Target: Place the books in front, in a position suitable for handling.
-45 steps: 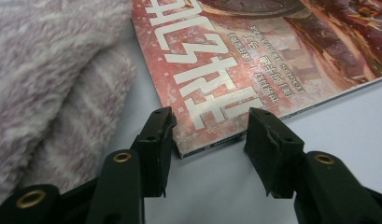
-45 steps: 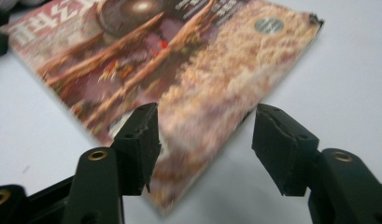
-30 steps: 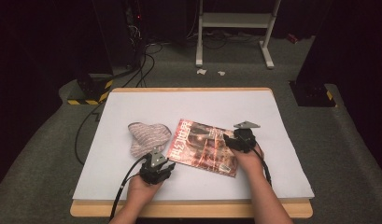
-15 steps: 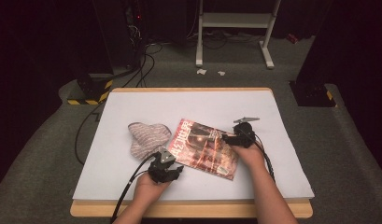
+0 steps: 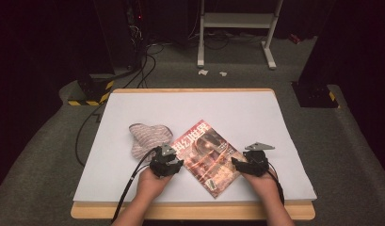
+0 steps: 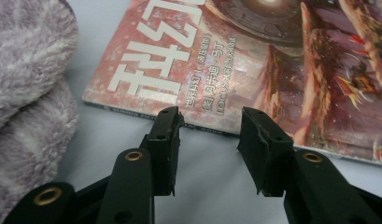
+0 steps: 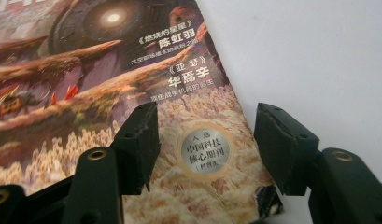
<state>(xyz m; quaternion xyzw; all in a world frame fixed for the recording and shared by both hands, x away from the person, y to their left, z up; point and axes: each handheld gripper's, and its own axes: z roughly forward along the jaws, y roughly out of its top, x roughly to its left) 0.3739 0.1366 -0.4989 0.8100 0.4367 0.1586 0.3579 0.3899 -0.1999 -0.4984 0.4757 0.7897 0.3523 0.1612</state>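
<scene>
With nothing yet lifted, the magazine (image 5: 208,157) is seen lying flat between the left gripper (image 6: 209,133), parted and empty at its spine after a slight closing, and the right gripper (image 7: 205,147), held wide over its corner, the fuzzy cloth (image 5: 147,138) lying beyond the left gripper, no container present.

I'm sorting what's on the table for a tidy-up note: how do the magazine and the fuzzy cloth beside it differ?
The magazine lies flat with straight edges and square corners; the cloth is bunched into a soft, lumpy heap. The magazine has a glossy reddish cover with printed pictures and white characters; the cloth is fluffy and pale grey-pink. The magazine covers more of the table than the cloth. Both rest on the white tabletop, side by side, and neither is gripped.
</scene>
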